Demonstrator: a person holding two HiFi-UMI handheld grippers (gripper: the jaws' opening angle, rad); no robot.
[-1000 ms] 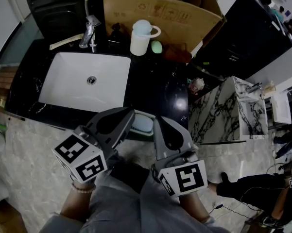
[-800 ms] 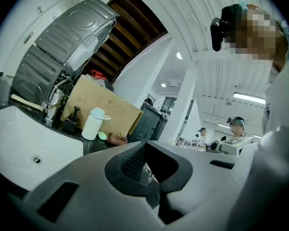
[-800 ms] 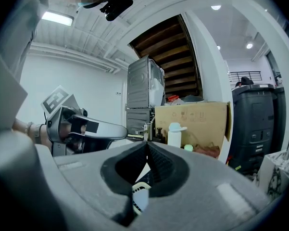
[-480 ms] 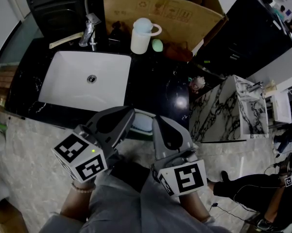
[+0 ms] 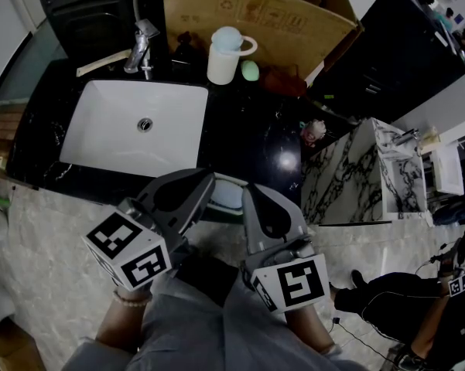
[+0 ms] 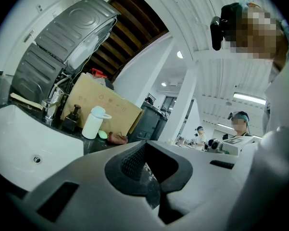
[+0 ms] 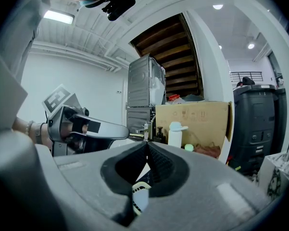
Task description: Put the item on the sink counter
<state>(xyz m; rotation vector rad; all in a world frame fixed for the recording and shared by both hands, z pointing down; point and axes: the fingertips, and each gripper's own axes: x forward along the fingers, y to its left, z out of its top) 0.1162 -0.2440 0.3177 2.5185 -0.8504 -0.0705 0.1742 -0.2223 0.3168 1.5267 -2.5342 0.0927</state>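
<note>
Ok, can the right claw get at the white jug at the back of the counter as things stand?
Probably yes. Nothing stands on the counter between the right claw and the white jug, so the way looks free. The claw is shut, though, and would have to open first.

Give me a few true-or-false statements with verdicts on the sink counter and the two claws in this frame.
1. The left claw and the right claw are both shut and hold nothing. True.
2. The white cup sits inside the basin. False: it stands on the black counter behind the basin's far right corner.
3. The faucet stands at the basin's far edge. True.
4. The small green item lies left of the faucet. False: it lies just right of the white cup.
5. A cardboard box stands behind the cup. True.
</note>
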